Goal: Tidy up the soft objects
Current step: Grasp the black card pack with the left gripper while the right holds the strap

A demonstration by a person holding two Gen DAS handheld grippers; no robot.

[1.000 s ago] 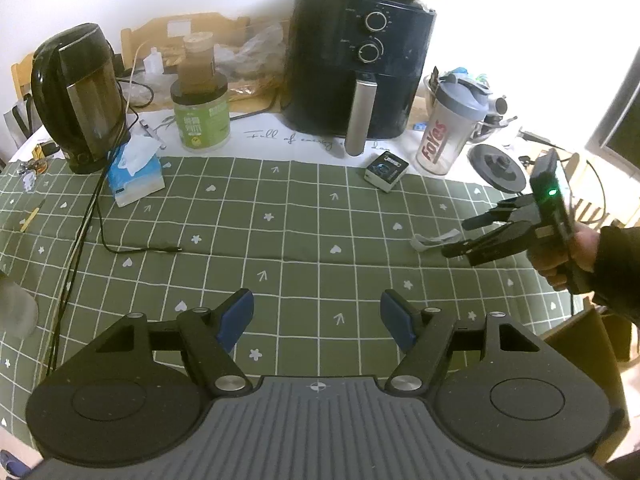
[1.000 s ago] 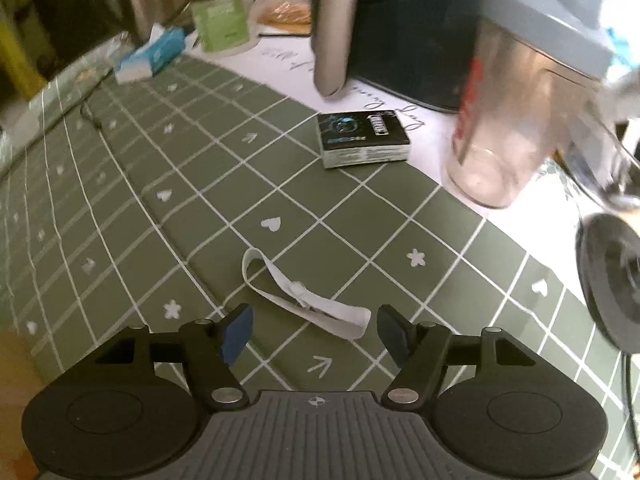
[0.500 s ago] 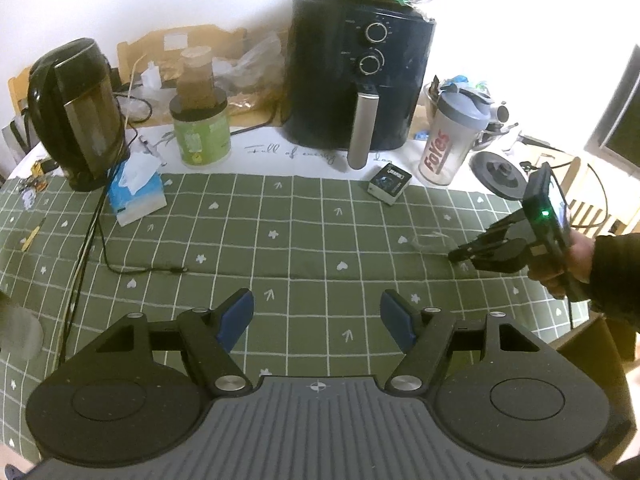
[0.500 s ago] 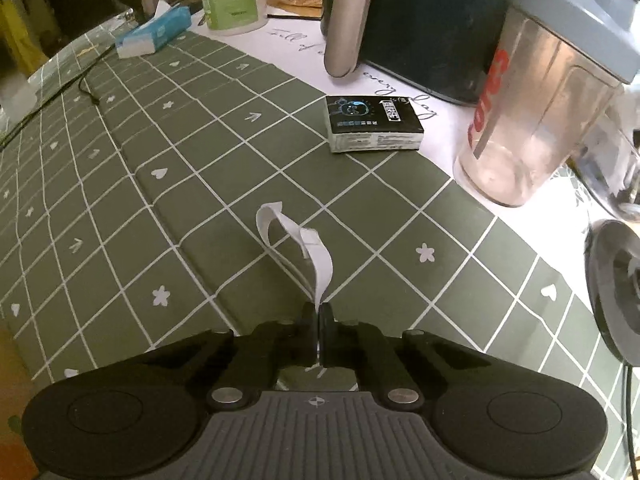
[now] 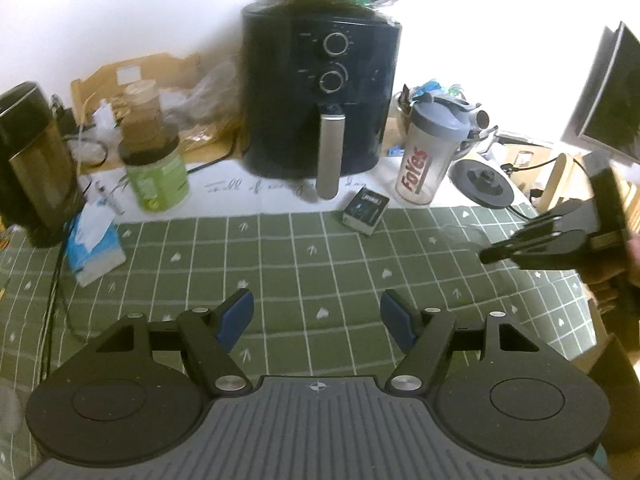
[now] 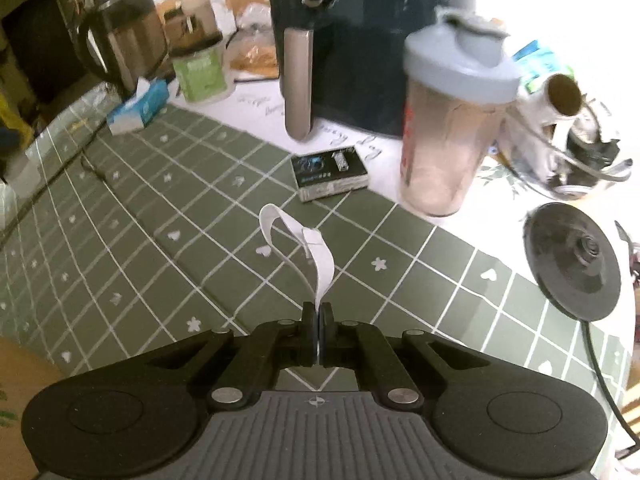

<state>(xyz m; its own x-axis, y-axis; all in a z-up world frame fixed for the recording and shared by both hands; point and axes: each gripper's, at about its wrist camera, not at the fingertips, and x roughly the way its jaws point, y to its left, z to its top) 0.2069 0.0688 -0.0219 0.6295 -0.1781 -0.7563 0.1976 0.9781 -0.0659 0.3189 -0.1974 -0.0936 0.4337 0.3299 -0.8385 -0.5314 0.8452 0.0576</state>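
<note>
One white elastic strap (image 6: 316, 264), pinched in right claw (image 6: 318, 320), two claws total

A white elastic strap (image 6: 316, 264) is hanging pinched in the black right gripper (image 6: 318, 320). Beneath it is lying a green tablecloth (image 6: 168, 216) with a white grid, hearts and flowers. Beyond the tongs are standing a black air fryer (image 5: 320, 92) and a grey-lidded clear shaker (image 6: 452, 136).

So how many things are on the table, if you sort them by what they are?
Kitchen machines: 2 (air fryer, kettle)
Bottles and jars: 2 (shaker bottle, green jar)
Boxes: 2 (tissue box, small black box)
Soft things: 1 (white strap, pinched in the right gripper)
Total: 7
</note>
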